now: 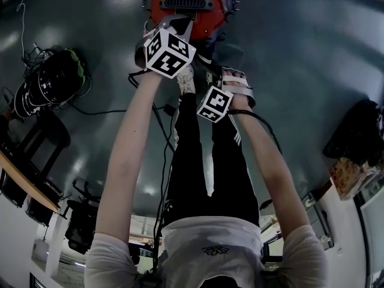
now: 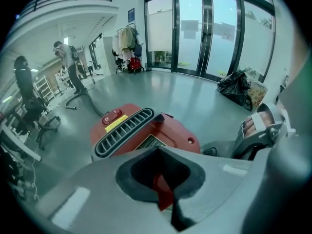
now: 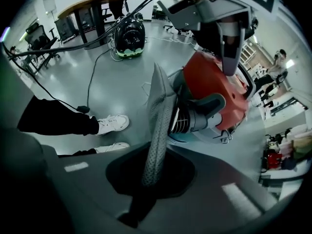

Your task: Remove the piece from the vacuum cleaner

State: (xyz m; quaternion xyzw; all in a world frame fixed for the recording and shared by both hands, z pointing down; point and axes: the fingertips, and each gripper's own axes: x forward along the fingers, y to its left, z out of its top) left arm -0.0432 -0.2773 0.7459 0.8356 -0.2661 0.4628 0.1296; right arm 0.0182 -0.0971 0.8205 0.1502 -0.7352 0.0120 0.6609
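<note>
I see a glossy grey floor point(image 1: 300, 53) with the red plastic canister vacuum cleaner point(image 1: 186, 11) standing on it. My left gripper point(image 1: 173, 24) rests on the vacuum's top, jaws pressed onto a small red tab point(image 2: 163, 194). My right gripper point(image 3: 151, 179) pinches a grey mesh-textured strip point(image 3: 158, 121) beside the vacuum's front.

Red plastic vacuum cleaner point(image 1: 186, 5) on floor point(image 1: 288, 41) ahead of white shoes point(image 3: 112, 123). L tool point(image 2: 163, 182) atop it; R tool point(image 3: 151, 174) just right, round grey mesh hose point(image 3: 158, 116).
</note>
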